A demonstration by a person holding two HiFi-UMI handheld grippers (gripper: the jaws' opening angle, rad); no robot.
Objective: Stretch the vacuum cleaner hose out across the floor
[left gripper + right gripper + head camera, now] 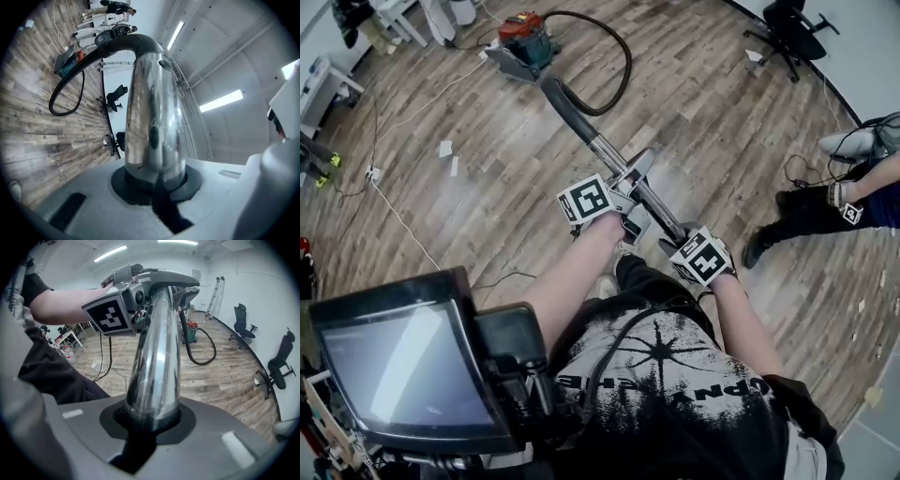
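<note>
The red and teal vacuum cleaner (525,39) stands on the wooden floor at the top of the head view. Its black hose (617,70) curves in a loop from it to the black bent handle (565,103) of a chrome wand tube (614,157). My left gripper (623,202) is shut on that tube higher up, my right gripper (689,246) shut on it lower, close to my body. In the left gripper view the tube (152,108) rises from the left gripper (154,185), with the hose (65,101) looping behind. In the right gripper view the right gripper (150,425) clamps the tube (154,352).
A person's legs and boots (811,211) are at the right. Black office chairs (789,33) stand at the back wall. White cables (403,230) trail over the floor at the left, near white tables (323,89). A screen unit (403,375) hangs at my chest.
</note>
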